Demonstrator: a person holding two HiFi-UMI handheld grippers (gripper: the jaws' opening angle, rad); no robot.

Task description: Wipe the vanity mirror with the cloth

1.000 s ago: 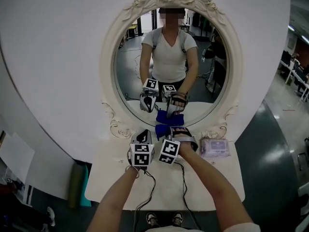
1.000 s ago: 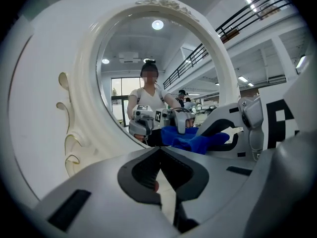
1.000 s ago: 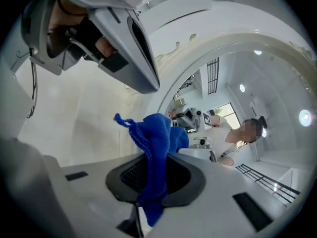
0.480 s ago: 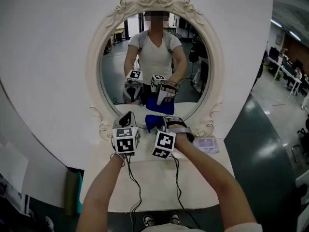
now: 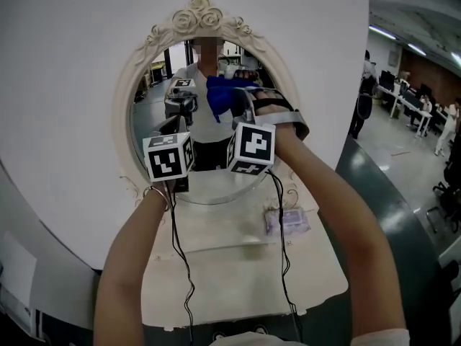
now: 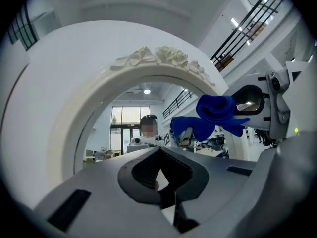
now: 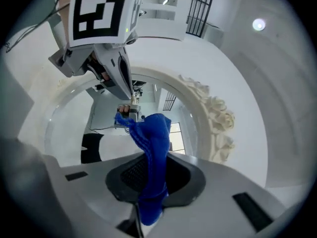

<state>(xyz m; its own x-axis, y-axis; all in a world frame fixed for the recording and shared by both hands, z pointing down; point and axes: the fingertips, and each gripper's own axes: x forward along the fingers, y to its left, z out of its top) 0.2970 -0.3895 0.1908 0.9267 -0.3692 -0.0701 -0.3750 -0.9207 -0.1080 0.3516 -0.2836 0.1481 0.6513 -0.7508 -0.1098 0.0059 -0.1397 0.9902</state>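
Note:
The oval vanity mirror (image 5: 155, 92) in its white carved frame (image 5: 193, 21) stands against the wall. My right gripper (image 5: 241, 101) is shut on a blue cloth (image 5: 220, 94) and holds it at the upper right part of the glass. In the right gripper view the cloth (image 7: 151, 148) hangs bunched between the jaws of the right gripper (image 7: 148, 168), close to the glass. My left gripper (image 5: 173, 130) is beside it on the left, lower down, in front of the glass. In the left gripper view the left gripper (image 6: 161, 155) has its jaws together with nothing in them, and the cloth (image 6: 215, 114) shows to the right.
A pack of wipes (image 5: 287, 222) lies on the white vanity table (image 5: 238, 265) below the mirror. Cables hang from both grippers over the table. To the right is an open hall with people and desks (image 5: 403, 99). The mirror frame's roses (image 7: 218, 118) are close to the right gripper.
Both grippers have risen from the mirror's bottom edge to its upper half. The right one carried the blue cloth up with it. The head view has swung to the right.

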